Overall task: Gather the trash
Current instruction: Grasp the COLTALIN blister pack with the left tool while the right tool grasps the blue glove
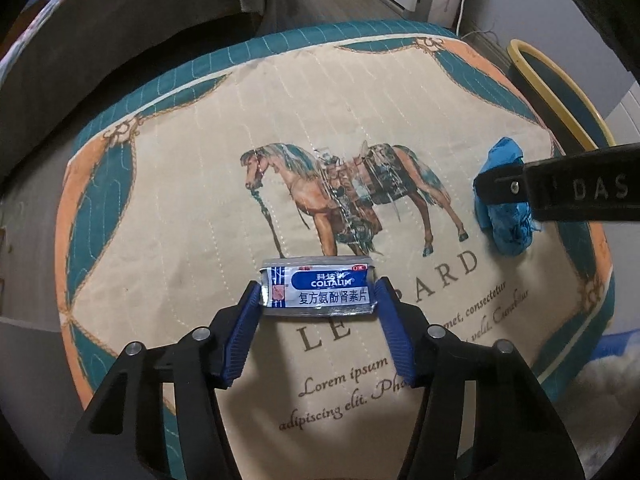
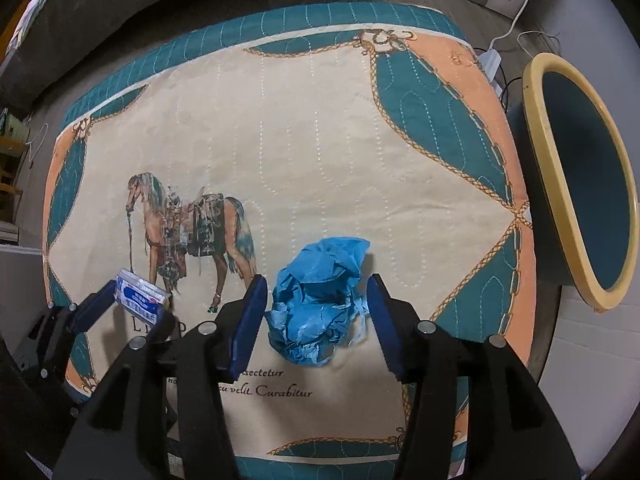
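A silver and blue pill sachet point(image 1: 320, 290) lies on the horse-print quilted cover point(image 1: 180, 200), above the printed lettering. My left gripper point(image 1: 316, 298) has its blue pads against both short ends of the sachet. The right wrist view shows the same sachet point(image 2: 140, 296) slightly tilted between the left gripper's point(image 2: 134, 306) fingers. A crumpled blue paper wad point(image 2: 320, 296) rests on the cover between the fingers of my right gripper point(image 2: 316, 304), which points straight down. Narrow gaps show on both sides of the wad, so this gripper is open. In the left wrist view one black finger point(image 1: 500, 188) crosses the wad point(image 1: 508, 228).
A dark bin with a yellow rim point(image 2: 560, 184) stands just off the cover's right edge, its mouth facing the cover; it also appears in the left wrist view point(image 1: 560, 80). White cables point(image 2: 516, 20) run over the wood floor behind. A dark sofa point(image 2: 120, 8) borders the far left.
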Available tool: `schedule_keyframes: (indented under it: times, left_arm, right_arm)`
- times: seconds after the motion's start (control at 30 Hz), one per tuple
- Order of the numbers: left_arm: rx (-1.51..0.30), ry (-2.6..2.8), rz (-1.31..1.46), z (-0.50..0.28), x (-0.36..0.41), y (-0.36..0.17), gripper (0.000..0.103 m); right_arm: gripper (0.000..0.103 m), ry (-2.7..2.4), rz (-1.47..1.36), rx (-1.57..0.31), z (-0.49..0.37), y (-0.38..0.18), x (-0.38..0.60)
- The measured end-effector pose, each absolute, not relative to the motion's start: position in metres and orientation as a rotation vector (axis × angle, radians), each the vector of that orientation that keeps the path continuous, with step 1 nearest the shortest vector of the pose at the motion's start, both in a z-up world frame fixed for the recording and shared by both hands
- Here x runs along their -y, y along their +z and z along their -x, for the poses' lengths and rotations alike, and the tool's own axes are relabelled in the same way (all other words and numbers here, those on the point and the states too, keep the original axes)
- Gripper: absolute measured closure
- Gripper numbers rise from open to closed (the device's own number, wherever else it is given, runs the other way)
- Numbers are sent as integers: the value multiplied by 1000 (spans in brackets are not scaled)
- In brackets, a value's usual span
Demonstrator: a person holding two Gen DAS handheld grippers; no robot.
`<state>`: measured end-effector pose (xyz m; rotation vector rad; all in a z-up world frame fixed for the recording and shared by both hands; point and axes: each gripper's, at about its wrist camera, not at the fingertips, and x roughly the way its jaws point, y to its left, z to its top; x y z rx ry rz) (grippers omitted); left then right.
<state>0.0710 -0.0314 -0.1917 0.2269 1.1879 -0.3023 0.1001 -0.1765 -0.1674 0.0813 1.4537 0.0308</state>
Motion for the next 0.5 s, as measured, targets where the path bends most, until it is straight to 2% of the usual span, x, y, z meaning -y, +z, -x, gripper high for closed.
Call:
schedule_keyframes:
  times: [0.03,0.13,0.33,0.5]
  left_arm:
    - [-1184,-301,-234,-71,32,-192,44]
    - [-1181,-303,-227,-73,33,-190,44]
    - [-1125,-300,-239,-81,39,-176,44]
    - [-1016,-306,-256,-87,45,-141,44]
  right_arm:
    - [69,41,-67,-1459,-100,-169,174]
    - [72,60,-46,-1448,-97,-168,168]
    - [73,72,-100,-1410,-97,-153,175]
    - [73,96,-158,-1285,-107,-105,194]
